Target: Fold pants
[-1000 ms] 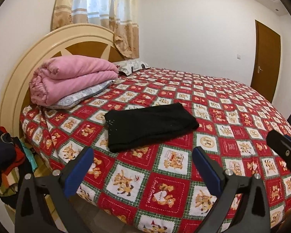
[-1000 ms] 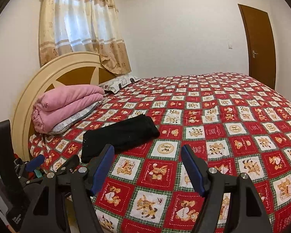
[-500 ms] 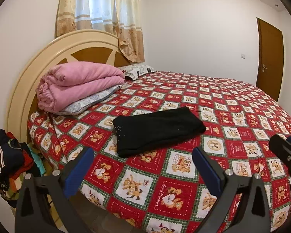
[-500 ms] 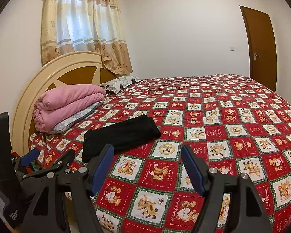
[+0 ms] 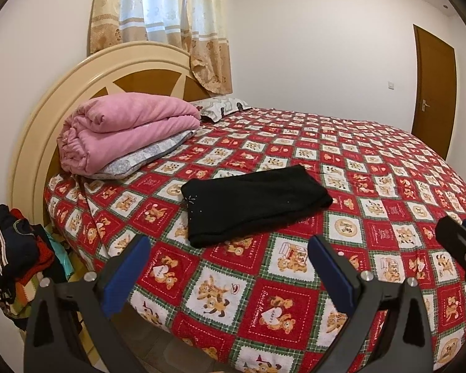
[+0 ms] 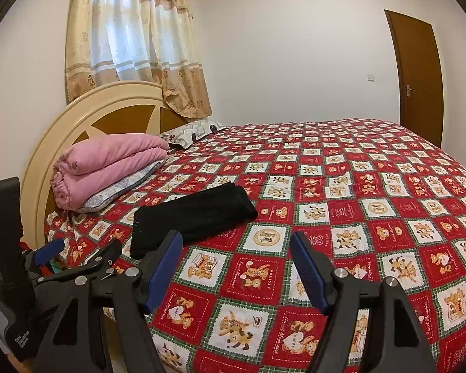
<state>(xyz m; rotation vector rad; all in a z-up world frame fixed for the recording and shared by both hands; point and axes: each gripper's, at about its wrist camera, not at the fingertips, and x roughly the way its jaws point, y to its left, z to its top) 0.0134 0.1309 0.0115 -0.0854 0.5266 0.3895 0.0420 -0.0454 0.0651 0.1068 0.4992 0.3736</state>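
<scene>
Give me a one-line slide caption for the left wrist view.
Folded black pants lie on the teddy-bear bedspread, with the open left tool empty in front of them.

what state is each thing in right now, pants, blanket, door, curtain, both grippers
black pants: folded, flat on the bed
pink blanket: folded, stacked on a pillow
door: closed
curtain: drawn over the window
left gripper: open, empty
right gripper: open, empty
</scene>
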